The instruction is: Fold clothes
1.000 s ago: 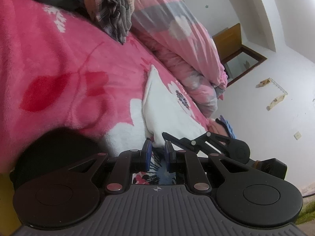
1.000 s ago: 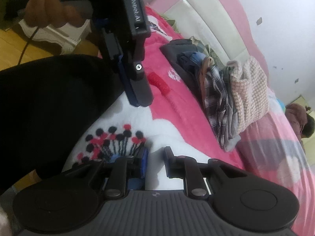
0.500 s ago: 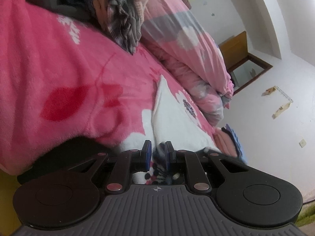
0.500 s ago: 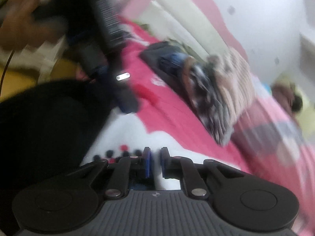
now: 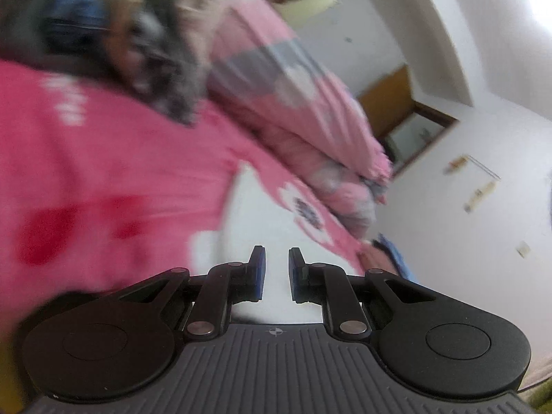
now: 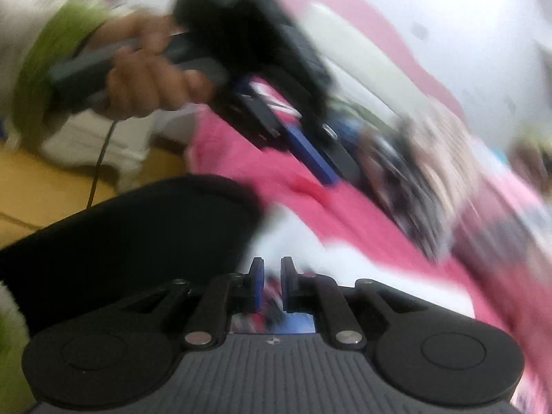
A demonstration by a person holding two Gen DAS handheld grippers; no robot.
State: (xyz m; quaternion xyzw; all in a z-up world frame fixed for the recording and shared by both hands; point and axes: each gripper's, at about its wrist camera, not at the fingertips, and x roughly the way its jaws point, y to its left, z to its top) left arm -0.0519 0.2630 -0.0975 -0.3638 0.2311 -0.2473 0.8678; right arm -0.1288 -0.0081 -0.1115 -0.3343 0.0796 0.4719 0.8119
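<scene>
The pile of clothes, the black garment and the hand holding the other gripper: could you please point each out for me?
pile of clothes [image 5: 138, 45], left wrist view, on its blurred dark middle.
black garment [image 6: 131, 234], right wrist view, on its flat middle.
hand [image 6: 151, 82], right wrist view, on the knuckles around the handle.

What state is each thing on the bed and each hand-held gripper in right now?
Left hand-held gripper: open, empty, over the bedding.
Right hand-held gripper: slightly open, nothing clearly pinched.
Black garment: flat at the bed edge.
Clothes pile: heaped, unfolded.
Pink blanket: spread over the bed.
</scene>
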